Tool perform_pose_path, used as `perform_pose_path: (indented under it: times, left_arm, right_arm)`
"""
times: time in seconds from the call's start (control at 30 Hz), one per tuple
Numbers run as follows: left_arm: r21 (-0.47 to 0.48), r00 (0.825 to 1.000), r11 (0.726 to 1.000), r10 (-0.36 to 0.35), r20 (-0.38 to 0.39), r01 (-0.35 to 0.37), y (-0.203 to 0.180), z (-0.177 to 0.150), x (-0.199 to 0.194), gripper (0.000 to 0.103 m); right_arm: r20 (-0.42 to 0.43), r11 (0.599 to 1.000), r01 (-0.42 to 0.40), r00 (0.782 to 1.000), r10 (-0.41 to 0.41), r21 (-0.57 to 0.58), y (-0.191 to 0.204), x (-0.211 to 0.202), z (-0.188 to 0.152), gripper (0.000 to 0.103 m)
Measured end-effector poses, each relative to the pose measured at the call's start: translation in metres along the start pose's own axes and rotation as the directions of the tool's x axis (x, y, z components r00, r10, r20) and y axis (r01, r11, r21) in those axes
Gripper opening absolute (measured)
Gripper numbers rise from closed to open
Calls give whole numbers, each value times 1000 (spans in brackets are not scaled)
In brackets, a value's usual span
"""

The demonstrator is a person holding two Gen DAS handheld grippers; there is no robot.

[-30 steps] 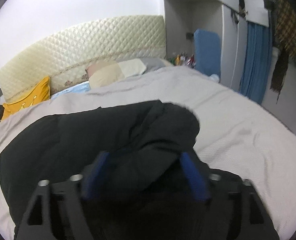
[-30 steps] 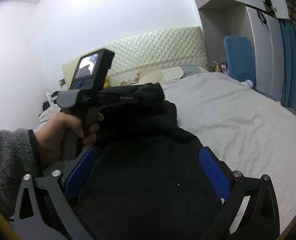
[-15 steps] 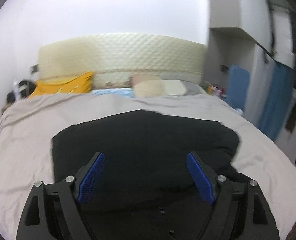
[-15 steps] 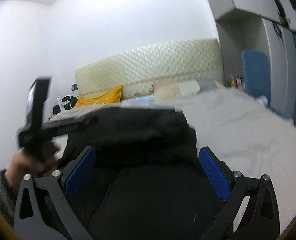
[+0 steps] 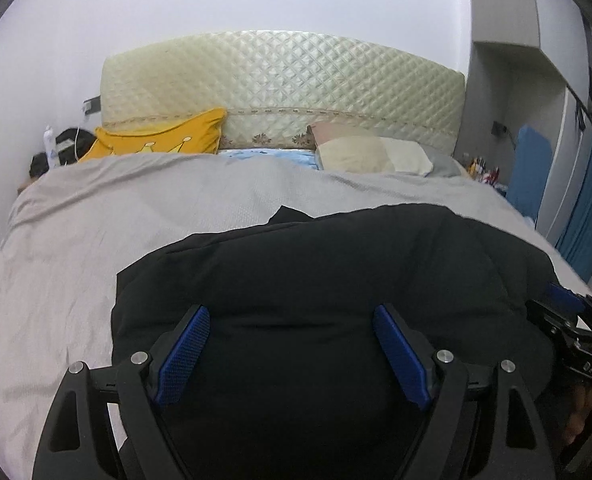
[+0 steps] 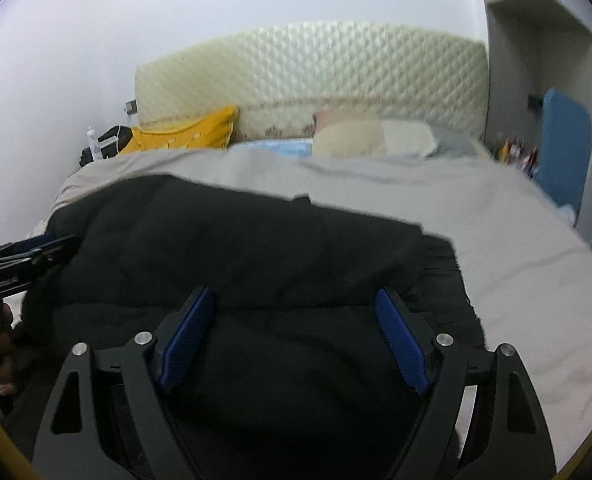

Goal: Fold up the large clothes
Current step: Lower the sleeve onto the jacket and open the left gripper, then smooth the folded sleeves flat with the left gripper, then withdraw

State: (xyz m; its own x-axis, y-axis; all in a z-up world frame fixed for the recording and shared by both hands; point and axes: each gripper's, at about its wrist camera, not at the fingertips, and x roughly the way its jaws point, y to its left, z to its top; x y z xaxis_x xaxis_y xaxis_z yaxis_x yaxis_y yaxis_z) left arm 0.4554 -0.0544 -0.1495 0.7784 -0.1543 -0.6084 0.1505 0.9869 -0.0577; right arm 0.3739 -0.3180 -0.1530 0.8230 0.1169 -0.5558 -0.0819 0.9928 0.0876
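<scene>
Both claws swung toward headboard, right claw (image 6: 292, 332) closing over black coat (image 6: 256, 248)

left gripper (image 5: 290, 354) hovering wide-jawed over black garment (image 5: 336, 280), nothing pinched | garment lying bunched on grey bedcover (image 5: 96, 220) | right gripper (image 5: 572, 328) showing at right edge beside garment | yellow pillow (image 5: 164, 140) leaning against quilted headboard (image 5: 284, 88)

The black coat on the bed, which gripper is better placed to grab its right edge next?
Probably the right gripper: the black coat's right edge lies just past its right finger, and its jaws are closing. The left gripper sits toward the left edge.
</scene>
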Motion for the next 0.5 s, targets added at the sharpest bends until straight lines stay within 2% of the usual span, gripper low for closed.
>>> perform_pose_path:
  times: [0.2,0.5]
  left_arm:
    - [5,998,1000,4,-59,-4,-3,-7,20,85]
    - [6,995,1000,17,-94,-16,-5,-24,39,85]
  right_arm:
    - [-31,1000,-24,999,24,7,-6,20,-7,84]
    - [-37,999,18,999,-20,-37,4,37,-23,84]
